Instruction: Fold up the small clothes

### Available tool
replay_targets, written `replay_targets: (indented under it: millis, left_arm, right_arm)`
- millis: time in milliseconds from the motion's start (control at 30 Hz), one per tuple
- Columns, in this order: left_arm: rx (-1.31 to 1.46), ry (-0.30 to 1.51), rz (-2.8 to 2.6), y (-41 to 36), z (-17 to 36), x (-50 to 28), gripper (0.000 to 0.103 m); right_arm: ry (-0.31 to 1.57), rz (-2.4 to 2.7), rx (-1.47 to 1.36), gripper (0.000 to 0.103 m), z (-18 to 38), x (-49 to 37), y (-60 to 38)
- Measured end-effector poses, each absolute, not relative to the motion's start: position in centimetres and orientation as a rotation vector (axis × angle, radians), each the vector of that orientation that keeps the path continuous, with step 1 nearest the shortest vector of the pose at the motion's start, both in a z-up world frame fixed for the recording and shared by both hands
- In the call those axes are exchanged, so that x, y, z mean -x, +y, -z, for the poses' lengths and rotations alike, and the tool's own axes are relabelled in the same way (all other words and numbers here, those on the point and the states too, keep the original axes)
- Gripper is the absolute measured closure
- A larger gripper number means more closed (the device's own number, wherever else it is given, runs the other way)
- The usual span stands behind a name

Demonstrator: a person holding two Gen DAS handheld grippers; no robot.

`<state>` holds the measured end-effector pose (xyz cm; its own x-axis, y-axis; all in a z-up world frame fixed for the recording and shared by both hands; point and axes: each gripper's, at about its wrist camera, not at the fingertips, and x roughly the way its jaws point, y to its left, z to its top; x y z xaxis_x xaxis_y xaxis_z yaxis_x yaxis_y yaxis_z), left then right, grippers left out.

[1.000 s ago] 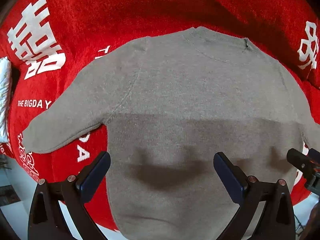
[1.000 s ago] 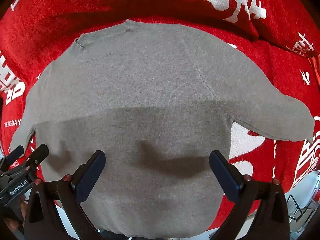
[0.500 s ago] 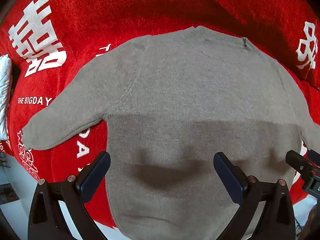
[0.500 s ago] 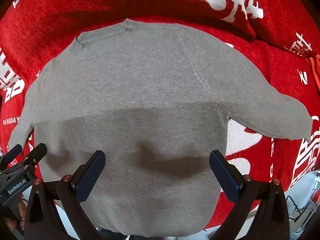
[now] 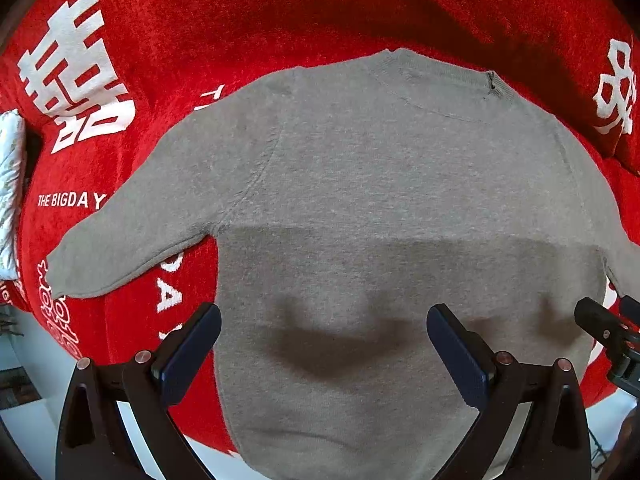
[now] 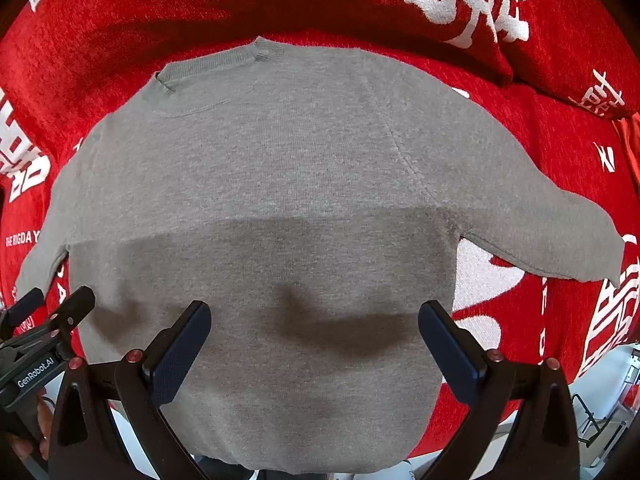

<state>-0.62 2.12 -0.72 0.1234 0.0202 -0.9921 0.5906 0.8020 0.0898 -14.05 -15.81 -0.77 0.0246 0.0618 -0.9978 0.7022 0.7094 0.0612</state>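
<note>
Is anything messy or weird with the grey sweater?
Nothing stands out. The grey sweater lies flat and smooth on the red blanket, both sleeves spread out, collar at the far end. The dark band across its lower half is only shadow.

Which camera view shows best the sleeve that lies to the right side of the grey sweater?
The right wrist view. There the sleeve lies whole on the red blanket, from shoulder seam to cuff. In the left wrist view the same sleeve is cut off at the picture's right edge, and its cuff is not shown.
</note>
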Motion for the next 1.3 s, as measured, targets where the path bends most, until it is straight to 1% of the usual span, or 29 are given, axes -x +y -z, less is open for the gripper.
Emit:
replay_targets:
  millis: [1300]
  left_arm:
    - [-0.543, 1.404, 0.435, 2.45, 0.96, 0.42, 0.0]
  right_arm:
    - [1.492, 0.554, -0.637, 0.0, 0.87, 13.51, -15.39]
